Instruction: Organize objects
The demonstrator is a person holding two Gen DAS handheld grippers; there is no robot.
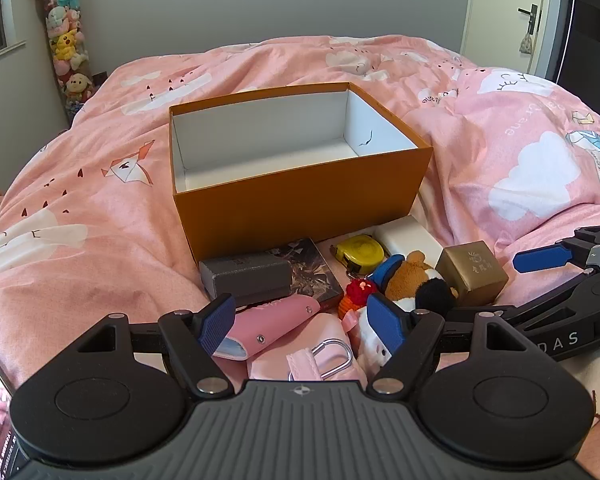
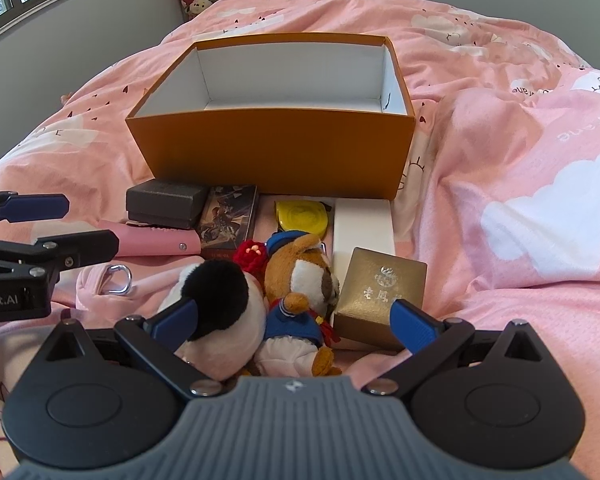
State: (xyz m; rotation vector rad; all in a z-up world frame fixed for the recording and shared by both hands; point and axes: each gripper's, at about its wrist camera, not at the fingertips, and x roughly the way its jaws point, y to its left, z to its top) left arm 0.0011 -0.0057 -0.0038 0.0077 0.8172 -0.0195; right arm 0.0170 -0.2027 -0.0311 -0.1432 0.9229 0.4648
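An empty orange box [image 1: 300, 200] with a white inside stands on the pink bed, also in the right wrist view [image 2: 272, 152]. In front of it lies a heap: a dark grey box [image 1: 246, 276], a picture card box [image 1: 314, 276], a yellow tape measure [image 1: 360, 254], a white box [image 2: 362, 228], a gold box [image 2: 380, 292], a brown plush toy [image 2: 300, 276] and a panda plush [image 2: 216, 304]. My left gripper [image 1: 300, 324] is open above a pink case [image 1: 268, 326] and a pink pouch with a carabiner [image 1: 332, 354]. My right gripper [image 2: 294, 322] is open wide, its fingers on either side of the two plush toys.
A small red knitted toy [image 2: 252, 254] lies among the heap. The right gripper's fingers [image 1: 540, 258] reach in beside the gold box. The left gripper's fingers [image 2: 36, 207] show at the left edge. A rumpled duvet ridge [image 1: 520, 152] rises to the right of the box. A column of plush toys [image 1: 66, 48] stands in the far corner.
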